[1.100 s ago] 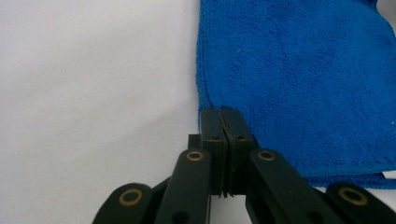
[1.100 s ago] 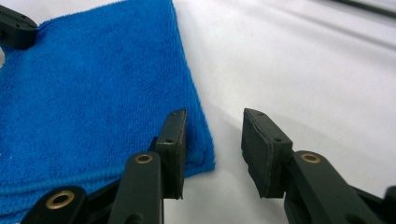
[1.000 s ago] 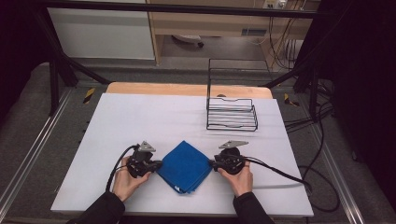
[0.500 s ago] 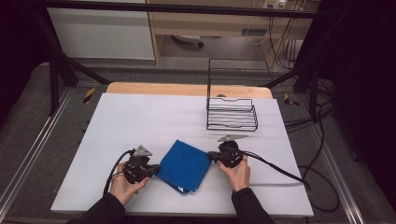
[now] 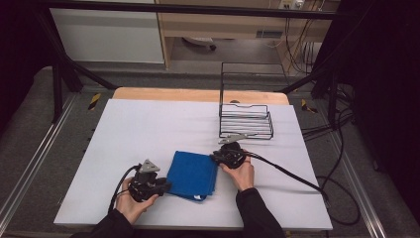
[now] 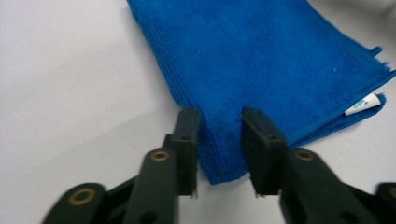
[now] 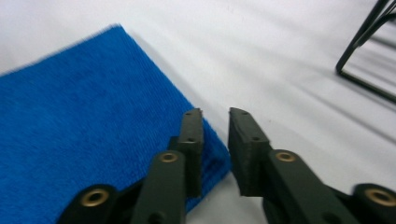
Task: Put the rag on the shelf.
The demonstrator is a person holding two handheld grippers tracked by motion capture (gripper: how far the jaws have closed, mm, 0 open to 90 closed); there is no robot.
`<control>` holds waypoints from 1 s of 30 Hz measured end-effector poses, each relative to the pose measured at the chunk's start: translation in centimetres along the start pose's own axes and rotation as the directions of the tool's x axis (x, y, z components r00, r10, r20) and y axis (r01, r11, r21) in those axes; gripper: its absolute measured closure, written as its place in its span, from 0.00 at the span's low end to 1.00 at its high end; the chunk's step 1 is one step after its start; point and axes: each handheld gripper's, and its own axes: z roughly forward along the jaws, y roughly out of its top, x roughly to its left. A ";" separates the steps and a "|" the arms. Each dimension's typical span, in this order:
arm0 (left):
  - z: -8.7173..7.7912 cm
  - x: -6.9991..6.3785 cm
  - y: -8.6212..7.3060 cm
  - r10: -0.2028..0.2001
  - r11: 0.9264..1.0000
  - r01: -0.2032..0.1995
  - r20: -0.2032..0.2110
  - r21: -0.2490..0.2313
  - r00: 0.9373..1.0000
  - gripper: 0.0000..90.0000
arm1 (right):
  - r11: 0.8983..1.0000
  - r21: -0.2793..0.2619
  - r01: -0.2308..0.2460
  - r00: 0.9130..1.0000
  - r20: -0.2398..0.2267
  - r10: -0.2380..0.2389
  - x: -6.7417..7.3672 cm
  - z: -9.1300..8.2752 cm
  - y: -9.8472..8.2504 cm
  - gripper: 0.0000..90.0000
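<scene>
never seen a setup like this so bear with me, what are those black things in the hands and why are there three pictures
A person sits at a table with a white top and holds a hand-operated tool in each hand: the left gripper and the right gripper, each with two black jaws and a trailing cable.

The wide picture comes from a fixed camera above, looking down on the table. The other two come from small cameras riding on each gripper, looking along its jaws.

On the table lie a folded blue cloth with a small white tag, and, further back, a black wire rack.

Both grippers have just been opening. Each has a corner of the cloth at its jaws, the pads apart, so nothing is gripped.
</scene>
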 end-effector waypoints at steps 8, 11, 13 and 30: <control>-0.9 1.7 2.3 0.065 0.997 -0.066 -0.022 -0.038 0.998 0.40 | 0.996 -0.082 -0.024 1.000 0.003 0.024 -0.5 -3.2 -0.4 0.47; -0.6 2.5 3.9 0.063 0.998 -0.063 -0.024 -0.024 0.998 0.25 | 0.995 -0.094 -0.029 1.000 0.002 0.029 -0.9 -4.4 -1.1 0.35; -0.1 3.0 4.9 0.063 0.998 -0.063 -0.032 -0.023 0.998 0.21 | 0.995 -0.096 -0.038 0.999 0.002 0.039 -1.0 -5.0 -1.6 0.28; 6.5 5.3 8.2 0.006 0.999 -0.003 -0.074 0.038 0.997 0.52 | 0.993 -0.097 -0.068 0.997 -0.027 0.065 -0.8 -6.4 -4.0 0.12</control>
